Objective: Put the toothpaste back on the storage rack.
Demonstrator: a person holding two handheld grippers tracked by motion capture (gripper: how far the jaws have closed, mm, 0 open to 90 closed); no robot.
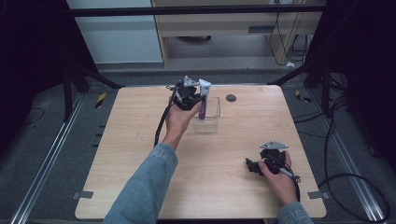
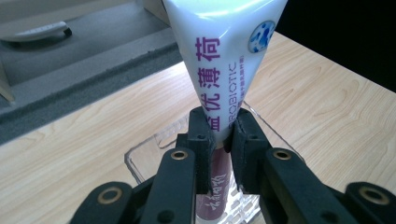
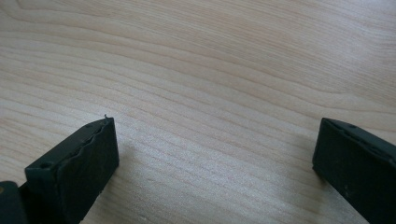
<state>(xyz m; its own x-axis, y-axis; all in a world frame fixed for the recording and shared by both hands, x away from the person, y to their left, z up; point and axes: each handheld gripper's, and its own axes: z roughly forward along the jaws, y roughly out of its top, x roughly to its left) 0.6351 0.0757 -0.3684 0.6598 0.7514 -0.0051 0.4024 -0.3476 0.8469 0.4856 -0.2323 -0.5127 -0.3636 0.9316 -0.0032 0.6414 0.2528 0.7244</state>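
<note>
a wooden bench (image 1: 140,140) is seen from above, with a clear plastic box (image 1: 208,116) standing near the middle of its far edge. a white and purple tube (image 1: 203,100) is held upright over this box, its lower purple end down inside the box and its flat white end pointing up. the tube is clamped by the left gripper (image 1: 192,99), whose jaws are closed against the tube's sides; in the left gripper view the tube (image 2: 224,70) is pinched at its narrowing part between the two black pads, with purple print on its white face and the clear box (image 2: 149,154) beneath. the left gripper is carried by the left hand (image 1: 177,119), reached forward from a denim sleeve (image 1: 144,186). the right gripper (image 1: 254,165) is rested low near the bench's near right corner, held by the right hand (image 1: 278,175). in the right gripper view its jaws are spread wide apart over bare wood (image 3: 210,93), with nothing between them. a small dark round disc (image 1: 230,98) lies just beyond the box, near the far edge.
</note>
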